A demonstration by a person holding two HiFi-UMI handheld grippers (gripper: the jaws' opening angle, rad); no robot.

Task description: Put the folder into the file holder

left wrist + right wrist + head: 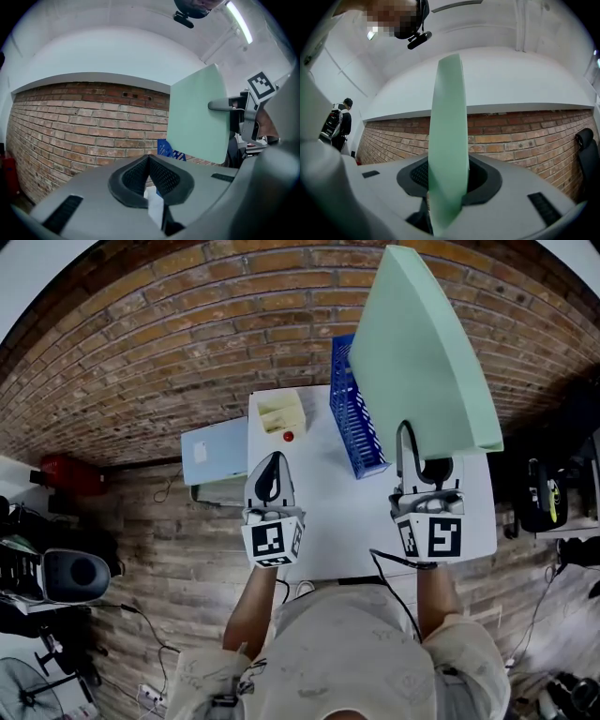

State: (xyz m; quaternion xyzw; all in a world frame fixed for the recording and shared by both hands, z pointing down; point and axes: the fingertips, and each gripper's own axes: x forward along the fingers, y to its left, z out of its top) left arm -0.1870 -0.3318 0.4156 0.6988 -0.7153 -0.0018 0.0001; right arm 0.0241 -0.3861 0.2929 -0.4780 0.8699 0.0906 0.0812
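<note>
1. Head view: white table (pixel 328 521) at centre frame, with a brick wall (pixel 187 334) across the top.
   - The blue file holder (pixel 354 418) stands at the table's upper right and a cream box (pixel 281 412) at its upper left.
   - The right gripper (pixel 422 474) holds the green folder (pixel 427 352) upright in the air. The folder overlaps the file holder's right side in frame but is not in it.
   - The left gripper (pixel 270 486) is over the table's left edge. Open tabletop lies between the grippers.
2. Left gripper view: jaws closed together, nothing between them.
   - The folder sits centre right, flat face to the camera, with its lower edge above the file holder's rim.
   - Brick wall fills the left half.
3. Right gripper view: jaws clamped on the folder's lower edge.
   - The folder is seen edge-on, running vertically up centre frame.
   - Brick wall behind, and a person (pixel 337 123) with a backpack at far left.
</note>
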